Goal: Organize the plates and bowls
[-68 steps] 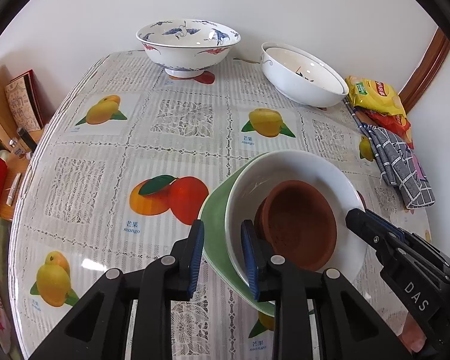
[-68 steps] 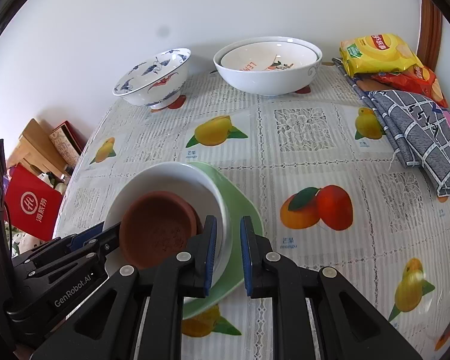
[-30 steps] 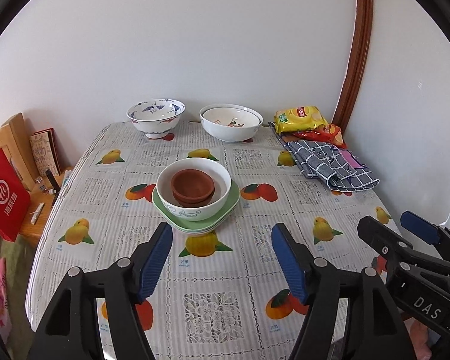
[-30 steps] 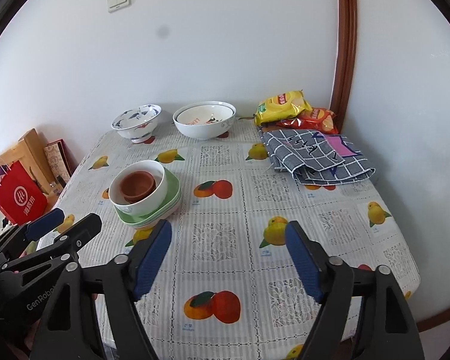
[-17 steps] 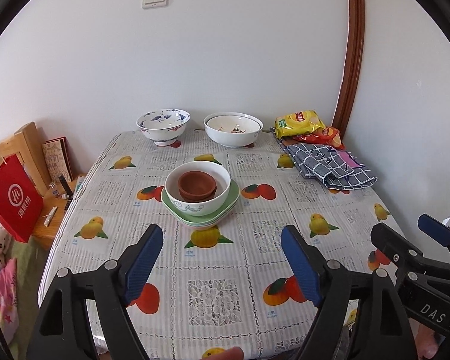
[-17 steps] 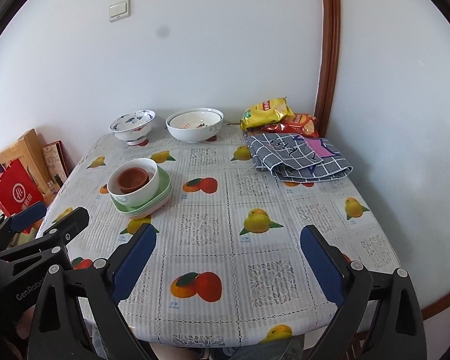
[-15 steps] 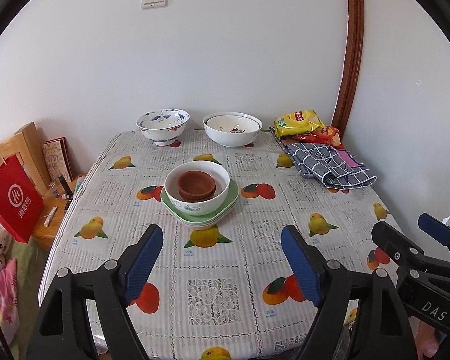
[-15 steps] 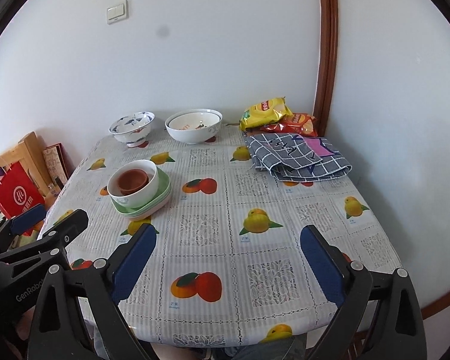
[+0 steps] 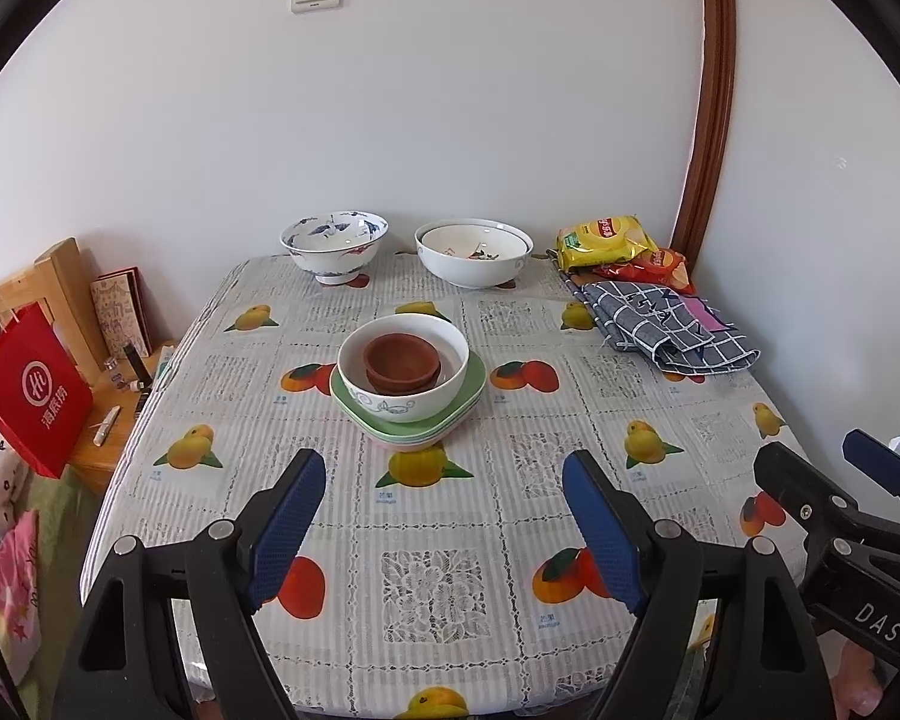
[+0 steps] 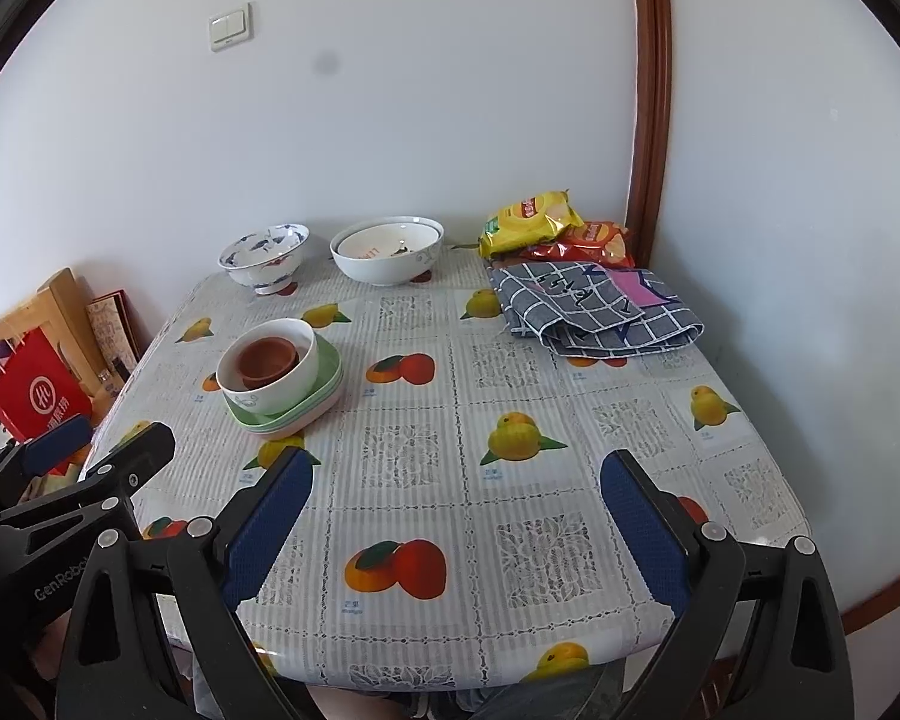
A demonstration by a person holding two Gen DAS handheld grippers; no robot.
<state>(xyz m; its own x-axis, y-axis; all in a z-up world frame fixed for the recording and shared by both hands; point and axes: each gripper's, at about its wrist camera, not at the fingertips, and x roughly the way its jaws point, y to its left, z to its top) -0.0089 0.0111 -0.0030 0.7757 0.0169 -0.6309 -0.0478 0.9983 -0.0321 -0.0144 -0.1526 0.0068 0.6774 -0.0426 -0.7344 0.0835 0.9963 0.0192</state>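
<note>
White wall, fruit-print desk [image 9: 450,570]. Ahead of left gripper [image 9: 444,516]: brown bowl [image 9: 401,360] in white bowl [image 9: 403,387] on green plates [image 9: 444,420], maybe several. Both grippers gaping, empty; right gripper [image 10: 456,510] likewise.

Both grippers, left [image 9: 444,504] & right [image 10: 456,510], let go of bowl stack [image 9: 405,375], pulled back, jaws wide.

Left gripper [image 9: 444,468] wide apart, empty; brown bowl [image 9: 401,362] nested in white bowl [image 9: 403,367] atop green plates [image 9: 471,390].
</note>
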